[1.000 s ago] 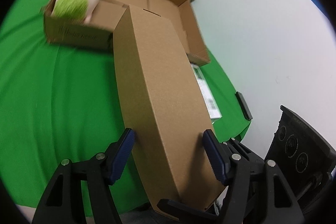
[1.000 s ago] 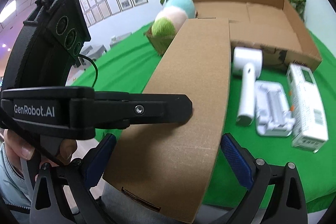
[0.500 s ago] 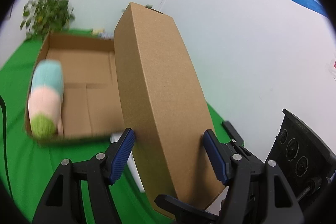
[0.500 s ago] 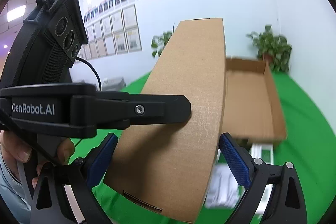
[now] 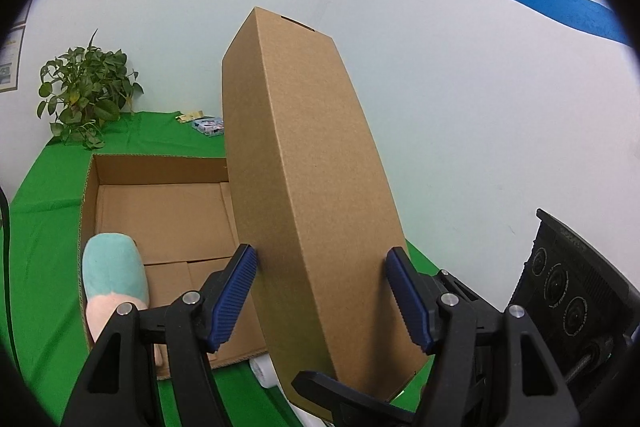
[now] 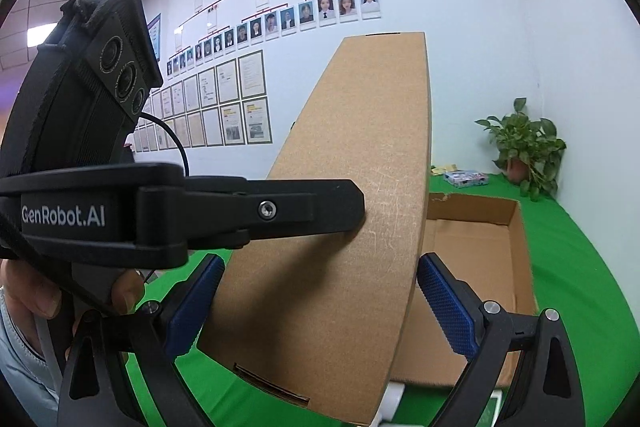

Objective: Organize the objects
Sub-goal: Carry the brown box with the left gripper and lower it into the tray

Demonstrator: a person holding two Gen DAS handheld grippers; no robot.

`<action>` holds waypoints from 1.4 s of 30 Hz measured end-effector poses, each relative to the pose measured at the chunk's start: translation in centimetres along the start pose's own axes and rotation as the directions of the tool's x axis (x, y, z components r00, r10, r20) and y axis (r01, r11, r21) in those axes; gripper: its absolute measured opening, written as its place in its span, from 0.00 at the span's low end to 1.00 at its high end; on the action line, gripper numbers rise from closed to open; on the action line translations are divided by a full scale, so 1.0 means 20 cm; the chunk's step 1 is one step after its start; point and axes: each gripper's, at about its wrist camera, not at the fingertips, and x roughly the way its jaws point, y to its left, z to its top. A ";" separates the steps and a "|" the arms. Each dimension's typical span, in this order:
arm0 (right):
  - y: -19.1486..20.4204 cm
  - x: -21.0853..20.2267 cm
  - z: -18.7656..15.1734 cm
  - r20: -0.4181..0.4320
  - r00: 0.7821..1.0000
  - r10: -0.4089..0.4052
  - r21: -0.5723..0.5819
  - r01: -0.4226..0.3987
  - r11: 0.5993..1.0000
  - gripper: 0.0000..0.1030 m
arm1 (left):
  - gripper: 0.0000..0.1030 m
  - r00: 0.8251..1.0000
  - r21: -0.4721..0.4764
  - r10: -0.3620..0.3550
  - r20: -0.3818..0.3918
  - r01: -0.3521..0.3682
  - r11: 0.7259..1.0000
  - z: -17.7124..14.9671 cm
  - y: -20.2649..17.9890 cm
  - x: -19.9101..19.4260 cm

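A long closed cardboard box (image 5: 308, 195) is held up in the air, tilted steeply, above the green table. My left gripper (image 5: 320, 291) is shut on its near end across its width. My right gripper (image 6: 316, 303) is shut on the same box (image 6: 352, 211) from the other side. Behind it lies a large open cardboard tray (image 5: 160, 215), with a plush toy (image 5: 112, 283) in teal and pink at its near left corner. The tray also shows in the right wrist view (image 6: 476, 243).
A potted plant (image 5: 86, 91) stands at the table's back corner, also in the right wrist view (image 6: 524, 143). Small packets (image 5: 204, 123) lie behind the tray. A white object (image 5: 264, 371) peeks out under the long box. A white wall is close on the right.
Both grippers have lifted the long box off the table and tipped its far end upward. The tray and toy now appear lower in both views.
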 end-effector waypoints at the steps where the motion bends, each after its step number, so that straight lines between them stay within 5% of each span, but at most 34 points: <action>1: 0.00 0.04 0.01 -0.005 1.000 0.007 0.002 -0.007 1.000 0.94 | 0.64 1.000 -0.007 0.007 -0.003 -0.007 1.000 0.01 0.03 0.01; 13: -0.14 0.62 -0.13 -0.109 0.988 0.109 0.092 -0.099 0.991 0.93 | 0.64 0.989 -0.086 0.083 -0.126 -0.094 0.992 -0.08 0.38 0.26; 29: -0.31 1.28 -0.49 -0.224 0.958 0.181 0.253 -0.123 0.960 0.93 | 0.64 0.942 -0.212 0.111 -0.316 -0.184 0.960 -0.32 0.78 0.63; 35: -0.35 1.43 -0.58 -0.253 0.947 0.198 0.325 -0.110 0.939 0.93 | 0.46 0.931 -0.190 0.134 -0.340 -0.208 0.960 -0.34 0.79 0.63; 42: -0.34 1.55 -0.61 -0.318 0.930 0.187 0.294 -0.091 0.951 0.93 | 0.38 0.934 -0.209 0.135 -0.331 -0.212 0.955 -0.35 0.81 0.56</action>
